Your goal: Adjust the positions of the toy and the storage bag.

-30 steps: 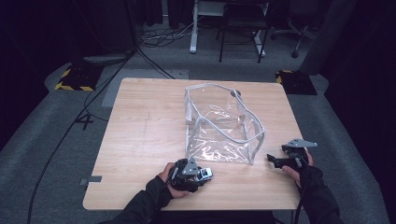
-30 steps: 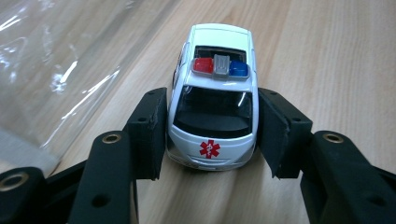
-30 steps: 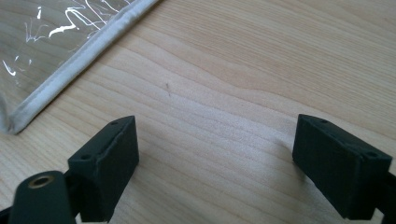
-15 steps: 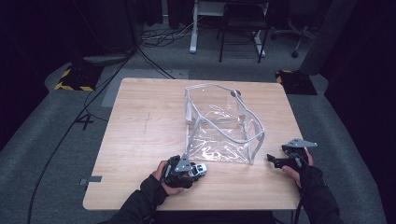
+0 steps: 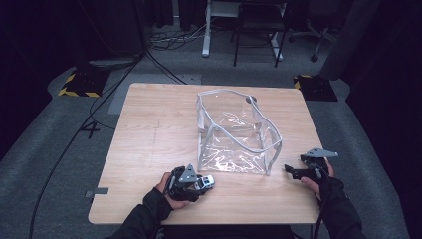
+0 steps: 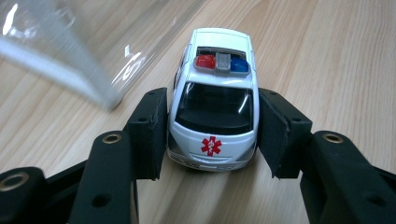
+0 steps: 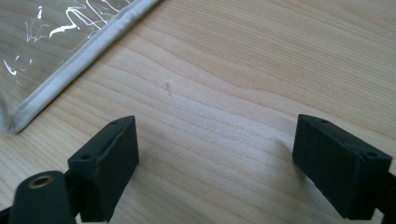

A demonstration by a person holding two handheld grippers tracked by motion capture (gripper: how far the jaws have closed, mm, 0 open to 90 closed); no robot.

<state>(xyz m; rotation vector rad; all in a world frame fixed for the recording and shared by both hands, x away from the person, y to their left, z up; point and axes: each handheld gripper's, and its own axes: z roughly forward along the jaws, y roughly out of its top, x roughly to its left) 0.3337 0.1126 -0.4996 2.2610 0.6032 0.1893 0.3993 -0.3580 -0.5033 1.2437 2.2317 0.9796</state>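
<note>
One light wooden table (image 5: 149,149) carries everything here, and on it stands a clear plastic zip bag with white piping (image 5: 234,134), open at the top and likely floppy, so its rim would give under a push. Just in front of the bag's near left corner sits a small white toy ambulance car with a red and blue light bar (image 6: 214,95), probably light, rigid and somewhat slick on its glossy shell; its flat sides look like the best place to hold it. The left gripper (image 5: 203,182) is clamped on those sides. The right gripper (image 7: 229,163) rests empty, jaws wide apart, near the bag's right corner.
</note>
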